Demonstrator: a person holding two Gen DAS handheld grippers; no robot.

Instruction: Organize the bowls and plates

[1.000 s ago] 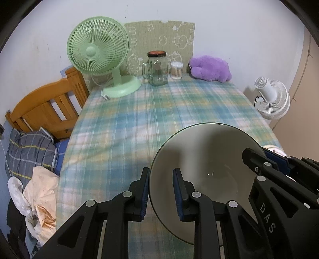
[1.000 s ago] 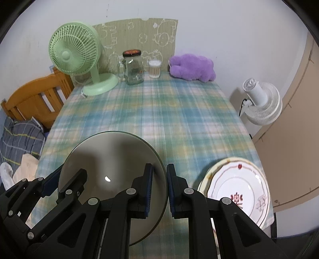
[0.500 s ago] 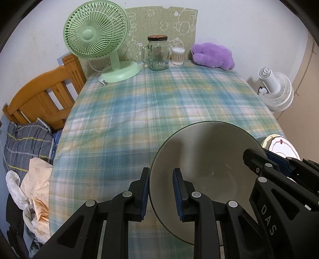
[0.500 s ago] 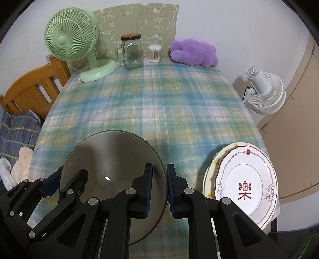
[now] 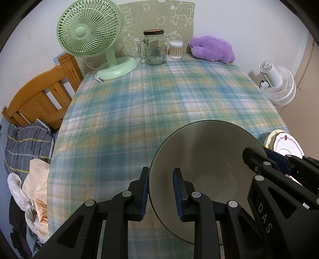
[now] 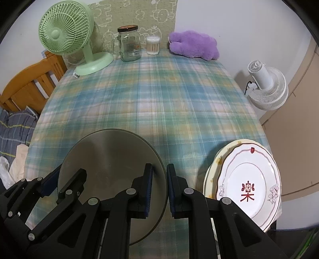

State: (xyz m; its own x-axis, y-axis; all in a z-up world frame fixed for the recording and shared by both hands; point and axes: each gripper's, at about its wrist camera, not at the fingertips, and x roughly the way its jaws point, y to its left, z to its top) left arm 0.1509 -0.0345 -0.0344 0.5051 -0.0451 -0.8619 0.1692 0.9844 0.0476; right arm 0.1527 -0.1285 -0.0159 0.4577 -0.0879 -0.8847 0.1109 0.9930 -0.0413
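Bowl near rim hidden behind jaws; plates mostly hidden by right gripper.

White wall behind plaid-covered table, wooden chair.

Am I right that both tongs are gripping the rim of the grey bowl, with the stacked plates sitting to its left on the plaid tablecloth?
Not quite: the stacked plates sit to the right of the grey bowl, as the right wrist view shows. Both the left tongs and right tongs do grip its rim.
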